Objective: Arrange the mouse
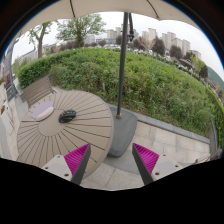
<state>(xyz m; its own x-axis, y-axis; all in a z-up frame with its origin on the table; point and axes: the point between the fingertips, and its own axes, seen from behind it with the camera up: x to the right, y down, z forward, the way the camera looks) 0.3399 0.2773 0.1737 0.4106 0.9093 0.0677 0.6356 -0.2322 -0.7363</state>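
A black mouse (67, 116) lies on a round wooden slatted table (60, 135), toward its far side. My gripper (111, 160) hangs open well short of it and to its right, over the paved ground, nothing between its fingers. The left finger's magenta pad (76, 157) overlaps the table's near right rim; the right pad (146, 156) is over the paving. A pale flat mat (43, 110) lies on the table just left of the mouse.
A parasol pole (122, 70) rises from a grey base (120, 130) right of the table, just beyond my fingers. A wooden chair (38, 92) stands behind the table. A green hedge (150, 80) bounds the terrace; paving (175, 145) spreads to the right.
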